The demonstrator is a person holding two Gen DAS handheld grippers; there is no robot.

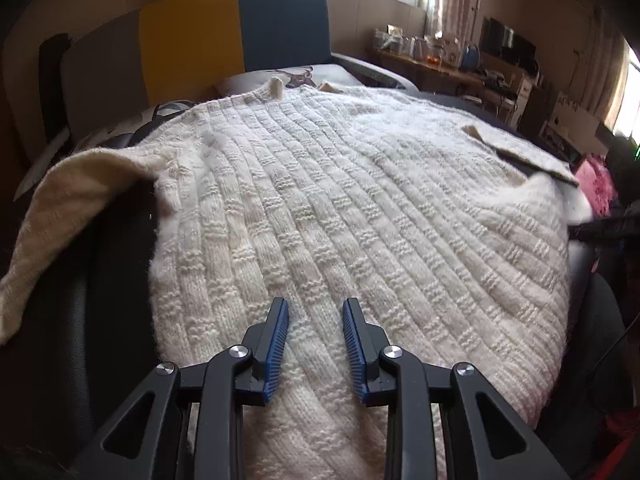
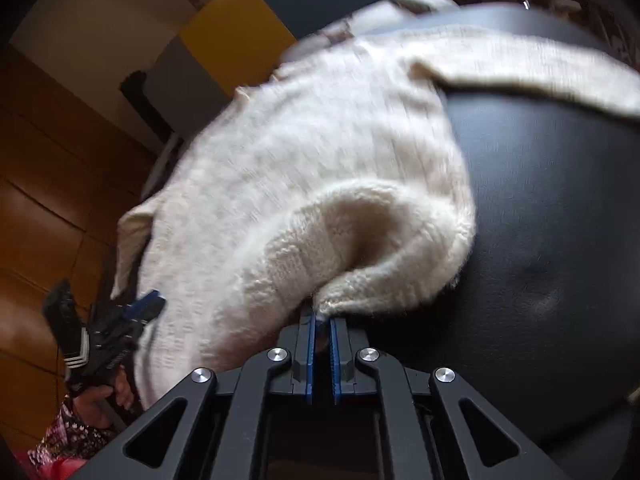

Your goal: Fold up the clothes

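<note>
Left gripper (image 1: 316,312) nearest, jaws wide apart, hovering over sweater (image 1: 340,208) spread flat on dark worktop (image 1: 108,264). Right wrist view: right gripper (image 2: 323,320) pinching sweater hem, fabric bunched above worktop.

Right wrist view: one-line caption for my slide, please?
Right gripper pinches the hem corner of a cream knit sweater, lifting it off the black padded surface.
</note>
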